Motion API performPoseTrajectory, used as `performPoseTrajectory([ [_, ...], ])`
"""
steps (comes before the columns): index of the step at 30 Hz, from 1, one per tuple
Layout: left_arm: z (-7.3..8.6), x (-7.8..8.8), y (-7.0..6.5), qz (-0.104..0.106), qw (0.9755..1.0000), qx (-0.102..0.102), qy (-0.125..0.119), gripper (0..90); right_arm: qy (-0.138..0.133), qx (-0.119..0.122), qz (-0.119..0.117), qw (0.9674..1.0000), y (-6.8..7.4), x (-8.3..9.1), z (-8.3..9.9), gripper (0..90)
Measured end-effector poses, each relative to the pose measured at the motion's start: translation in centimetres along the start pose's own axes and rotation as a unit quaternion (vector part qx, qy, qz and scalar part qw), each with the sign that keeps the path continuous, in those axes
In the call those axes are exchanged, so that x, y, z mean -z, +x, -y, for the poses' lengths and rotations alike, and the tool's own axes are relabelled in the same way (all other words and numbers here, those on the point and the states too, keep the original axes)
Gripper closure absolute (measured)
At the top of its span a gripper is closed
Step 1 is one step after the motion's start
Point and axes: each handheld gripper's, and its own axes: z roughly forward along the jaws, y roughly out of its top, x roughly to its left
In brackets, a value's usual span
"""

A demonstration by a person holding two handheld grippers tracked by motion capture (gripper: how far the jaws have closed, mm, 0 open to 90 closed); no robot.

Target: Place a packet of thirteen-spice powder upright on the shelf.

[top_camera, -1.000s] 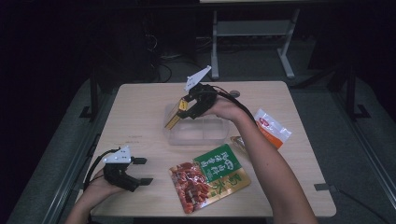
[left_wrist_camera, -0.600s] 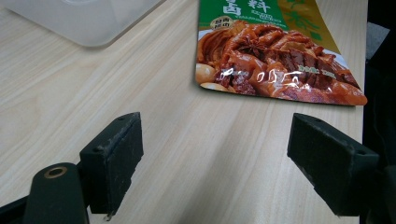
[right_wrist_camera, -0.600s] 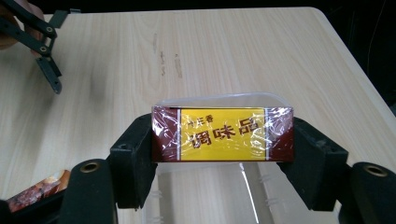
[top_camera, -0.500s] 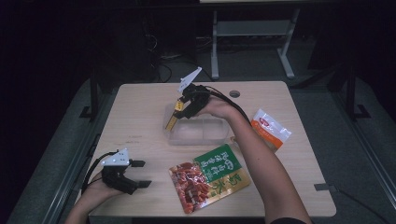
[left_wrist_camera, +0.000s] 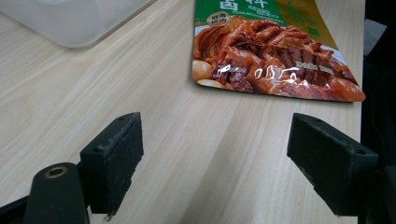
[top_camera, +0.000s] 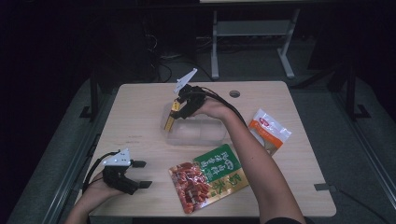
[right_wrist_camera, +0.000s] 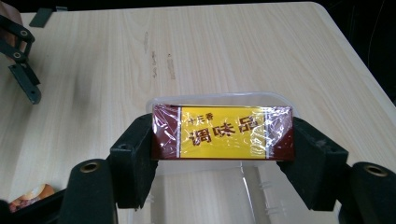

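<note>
High view: the right gripper (top_camera: 173, 112) is seen just above the middle of the frame, held over the left end of a clear plastic box (top_camera: 198, 133). A yellow and dark red packet (top_camera: 171, 115) is pinched between its jaws and hangs over the box's left rim. In the right gripper view, the same packet (right_wrist_camera: 223, 132) is squeezed at both short ends by the two black jaws, in the middle of the frame, with the clear box (right_wrist_camera: 219, 186) right under it.

At the lower left of the high view, the left gripper (top_camera: 142, 173) is rested on the wooden table (top_camera: 140, 116). Its jaws are spread wide, and nothing is held between them. A big green and red food bag (top_camera: 208, 182) is laid near the bottom middle of the high view. An orange and white bag (top_camera: 268, 130) is seen at the right, apart from the box.
</note>
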Motion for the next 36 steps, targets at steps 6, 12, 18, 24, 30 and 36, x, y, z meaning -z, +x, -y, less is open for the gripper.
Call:
performPoseTrajectory([
  [6,0.0,-0.1,0.0,0.003,1.0000,-0.002,0.005,17.9,0.009,0.005,-0.001,0.9999,0.1,-0.7,-0.4,31.4],
  [12,-0.1,-0.2,-0.1,0.007,0.9999,-0.003,0.007,17.8,0.017,0.006,-0.006,0.9998,0.0,-1.5,-0.8,31.5],
  [18,-0.1,-0.3,-0.1,0.010,0.9999,-0.002,0.006,17.8,0.050,0.020,-0.027,0.9982,0.5,-2.8,-1.0,31.6],
  [24,0.0,-0.3,-0.1,0.011,0.9999,-0.002,0.008,17.8,0.071,0.031,-0.046,0.9959,1.0,-3.6,-0.9,31.7],
  [30,0.0,-0.4,-0.1,0.015,0.9999,-0.001,0.008,17.8,0.080,0.037,-0.062,0.9942,1.0,-3.2,-0.7,31.7],
  [36,-0.1,-0.5,-0.2,0.015,0.9999,-0.002,0.008,17.8,0.080,0.041,-0.070,0.9935,1.0,-3.2,-0.7,31.2],
])
